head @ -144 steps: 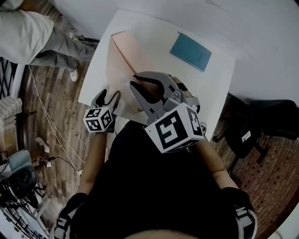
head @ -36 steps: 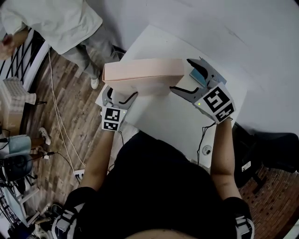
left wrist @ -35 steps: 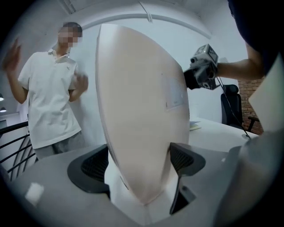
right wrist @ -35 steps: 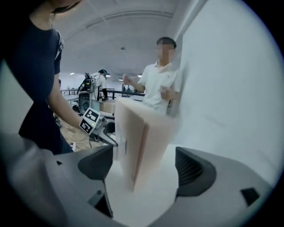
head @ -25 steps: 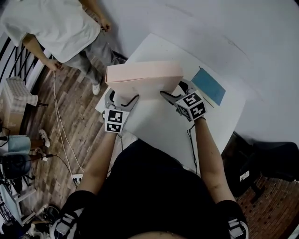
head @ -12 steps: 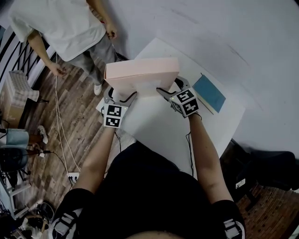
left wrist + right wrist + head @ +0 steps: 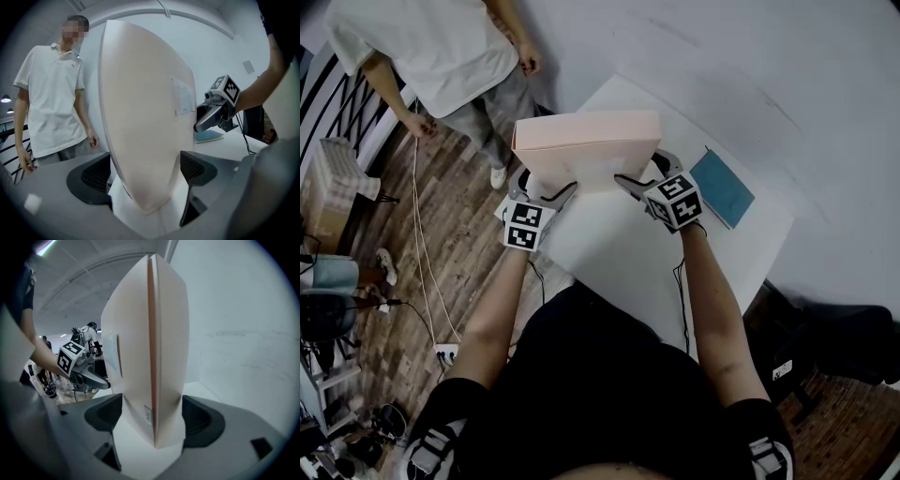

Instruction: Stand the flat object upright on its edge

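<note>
Grey left gripper [image 7: 146,171]: jaws clamped on one end of pink box [image 7: 586,150] | right gripper [image 7: 152,416]: jaws clamped on the opposite end | box upright on its long edge on white table [image 7: 619,253] | blue book [image 7: 722,187] flat, just beyond right gripper | person in white shirt [image 7: 431,47] standing off table's far-left corner

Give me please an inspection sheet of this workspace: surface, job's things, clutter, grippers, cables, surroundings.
Surface: white table.
Job's things: pink box upright, long edge down.
Clutter: blue book lying flat, right of the box.
Grippers: left gripper and right gripper each clamp one end of the box.
Cables: black cable below the right gripper; white cable on the floor.
Surroundings: wooden floor; person in white shirt beside the table.
</note>
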Tool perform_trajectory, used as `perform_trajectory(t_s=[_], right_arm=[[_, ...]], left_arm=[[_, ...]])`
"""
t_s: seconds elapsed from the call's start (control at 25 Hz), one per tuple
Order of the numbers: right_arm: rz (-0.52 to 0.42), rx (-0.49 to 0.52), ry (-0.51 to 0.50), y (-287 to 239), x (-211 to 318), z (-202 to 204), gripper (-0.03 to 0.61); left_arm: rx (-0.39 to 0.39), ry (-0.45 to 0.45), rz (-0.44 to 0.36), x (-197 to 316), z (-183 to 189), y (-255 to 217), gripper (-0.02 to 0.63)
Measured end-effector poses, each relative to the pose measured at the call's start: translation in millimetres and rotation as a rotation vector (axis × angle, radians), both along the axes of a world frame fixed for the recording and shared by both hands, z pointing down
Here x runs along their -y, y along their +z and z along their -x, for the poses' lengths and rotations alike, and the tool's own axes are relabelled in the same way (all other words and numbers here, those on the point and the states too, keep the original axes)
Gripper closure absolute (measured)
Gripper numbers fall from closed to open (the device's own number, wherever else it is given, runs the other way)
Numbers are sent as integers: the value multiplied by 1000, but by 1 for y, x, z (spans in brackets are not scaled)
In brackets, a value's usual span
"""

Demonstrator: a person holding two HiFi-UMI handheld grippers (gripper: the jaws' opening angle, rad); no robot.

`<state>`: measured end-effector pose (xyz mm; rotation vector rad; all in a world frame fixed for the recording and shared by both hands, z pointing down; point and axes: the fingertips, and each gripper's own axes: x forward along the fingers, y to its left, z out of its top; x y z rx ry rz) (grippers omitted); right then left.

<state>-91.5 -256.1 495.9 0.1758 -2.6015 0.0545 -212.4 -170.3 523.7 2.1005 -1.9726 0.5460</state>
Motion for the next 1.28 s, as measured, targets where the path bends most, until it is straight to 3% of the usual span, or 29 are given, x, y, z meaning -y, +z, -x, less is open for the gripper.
perform_trajectory(t_s=[0.4, 0.64, 1.0, 1.28], right_arm=[[-17, 63, -8, -16, 3, -4, 196], [-53, 144, 6, -51, 5, -5, 196], [-132, 251, 11, -111, 5, -5, 195], [-192, 307, 7, -149, 3, -7, 195]], left_arm=[[-45, 51, -52, -4, 0, -21, 147], [-102, 19, -163, -11, 7, -67, 147], [-59, 50, -307, -8, 9, -143, 147], [9, 56, -332, -8, 5, -177, 147]])
